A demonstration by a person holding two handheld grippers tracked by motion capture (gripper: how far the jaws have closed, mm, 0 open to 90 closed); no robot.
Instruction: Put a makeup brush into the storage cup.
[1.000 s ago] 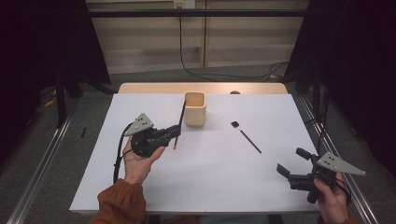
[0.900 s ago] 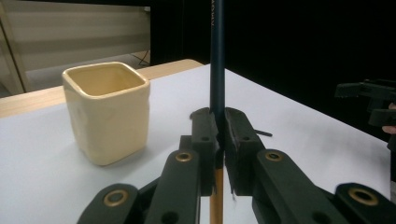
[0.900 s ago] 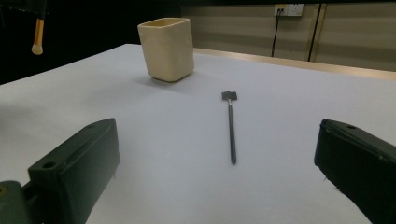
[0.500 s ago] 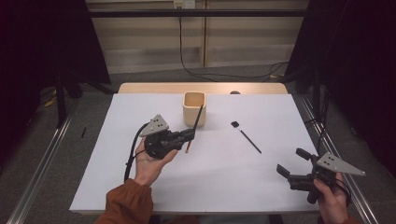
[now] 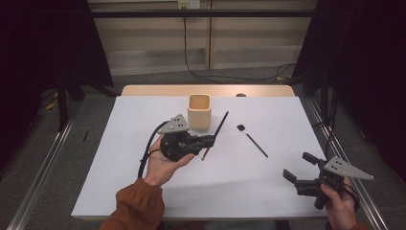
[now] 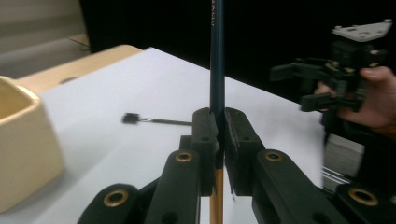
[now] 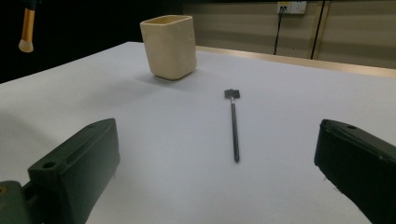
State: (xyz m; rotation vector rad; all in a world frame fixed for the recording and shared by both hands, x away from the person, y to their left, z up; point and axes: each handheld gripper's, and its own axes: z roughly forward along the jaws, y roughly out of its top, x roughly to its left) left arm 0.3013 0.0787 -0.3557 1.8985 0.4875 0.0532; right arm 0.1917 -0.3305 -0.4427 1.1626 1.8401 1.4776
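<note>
High view: the left gripper (image 5: 209, 140) is held above the white surface (image 5: 119, 158), just in front of the cream cup (image 5: 199, 111), lying on its side in an upturned hand (image 5: 160, 165).
Left gripper's fingers: clamped on a slim brush (image 5: 216, 133); seen in the left gripper view, the two black pads (image 6: 205, 135) press on its shaft from both sides.
Brush in the grip: the dark handle sticks out beyond the fingers toward the cup's right side, and the orange-brown end pokes out behind them, off the surface. It is tilted, not flat.
Cream cup: stands upright just past the left gripper's fingers, slightly to their left; not touched by the brush as far as I can see.
Right gripper (image 5: 299, 171): held near the surface's front right corner, well apart from the cup.
Right gripper's fingers: spread wide with nothing between them, as the right gripper view shows.
Second brush (image 7: 233, 125): thin and black, flat on the surface ahead of the right gripper's fingers, its square head pointing away from them, between the two grippers.
</note>
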